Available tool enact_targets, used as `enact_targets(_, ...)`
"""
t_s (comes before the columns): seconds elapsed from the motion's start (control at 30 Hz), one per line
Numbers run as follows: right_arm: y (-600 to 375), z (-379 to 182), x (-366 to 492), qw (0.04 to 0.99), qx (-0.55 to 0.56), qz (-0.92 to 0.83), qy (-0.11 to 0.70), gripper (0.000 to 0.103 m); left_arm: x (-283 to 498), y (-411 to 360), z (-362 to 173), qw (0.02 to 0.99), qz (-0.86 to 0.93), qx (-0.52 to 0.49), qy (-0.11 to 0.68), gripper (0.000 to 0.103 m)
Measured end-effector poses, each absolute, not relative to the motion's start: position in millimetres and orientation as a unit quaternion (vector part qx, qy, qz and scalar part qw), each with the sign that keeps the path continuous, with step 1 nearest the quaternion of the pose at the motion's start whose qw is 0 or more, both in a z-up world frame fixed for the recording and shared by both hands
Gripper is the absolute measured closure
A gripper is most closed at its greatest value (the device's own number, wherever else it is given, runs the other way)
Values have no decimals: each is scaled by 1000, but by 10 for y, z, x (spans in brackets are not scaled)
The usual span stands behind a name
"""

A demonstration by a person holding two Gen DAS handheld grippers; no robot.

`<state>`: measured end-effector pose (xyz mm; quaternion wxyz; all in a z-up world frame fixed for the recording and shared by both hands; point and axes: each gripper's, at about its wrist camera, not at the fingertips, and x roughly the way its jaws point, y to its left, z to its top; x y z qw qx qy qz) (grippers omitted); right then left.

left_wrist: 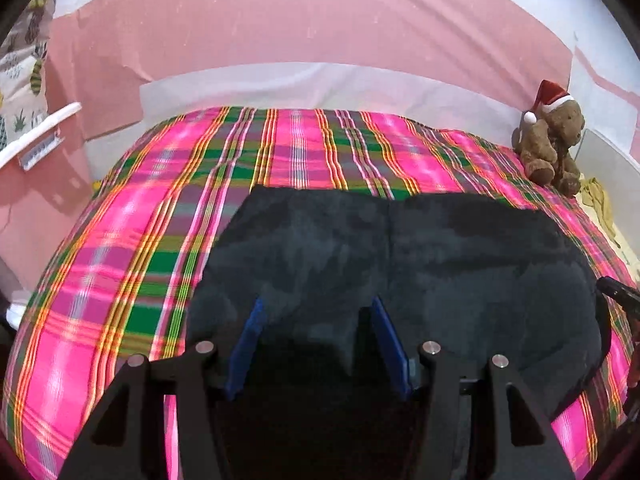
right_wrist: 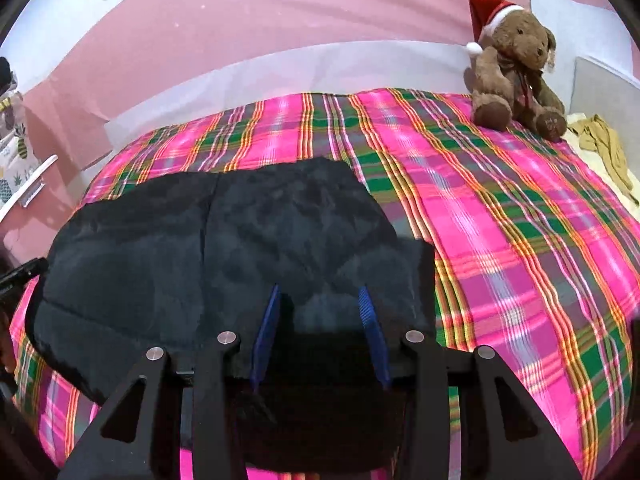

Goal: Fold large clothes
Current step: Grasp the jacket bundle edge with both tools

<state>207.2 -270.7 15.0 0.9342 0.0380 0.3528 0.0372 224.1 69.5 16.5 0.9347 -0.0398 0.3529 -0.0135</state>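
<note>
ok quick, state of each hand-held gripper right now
Left hand-held gripper: open, fingers spread over the dark garment, gripping nothing.
Right hand-held gripper: open, over the same garment, gripping nothing.

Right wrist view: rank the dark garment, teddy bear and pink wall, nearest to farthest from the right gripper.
1. Dark garment, directly under the right gripper.
2. Teddy bear, far right corner of the bed.
3. Pink wall, behind the bed.

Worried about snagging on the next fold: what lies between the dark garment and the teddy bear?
Only bare plaid bedcover separates the dark garment from the teddy bear, clearest in the right wrist view.
</note>
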Motion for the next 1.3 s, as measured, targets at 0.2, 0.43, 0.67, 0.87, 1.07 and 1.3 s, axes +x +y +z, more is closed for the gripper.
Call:
enact_targets(0.2, -2676, 43, 2441, 925, 25, 26, 379, 61, 2681, 673, -75, 922, -8, -17, 387, 44)
enact_targets(0.43, -2703, -253, 2570, 912, 13, 18, 409, 61, 2721, 599, -229, 920, -15, 0, 391, 44)
enact_targets(0.67, -2705, -255, 2568, 913, 13, 13, 408, 61, 2718, 605, -225, 921, -13, 2, 389, 44)
enact_targets(0.87, -2756, -56, 2426, 922, 23, 9, 387, 58, 2626, 640, -88, 921, -19, 2, 388, 44)
enact_targets(1.07, -2851, 141, 2236, 929, 49, 16, 365, 50, 2506, 715, 47, 927, -19, 4, 376, 44)
enact_targets(1.3, -2908, 44, 2113, 926, 54, 19, 373, 50, 2445, 859, 9, 928, -3, 10, 374, 44)
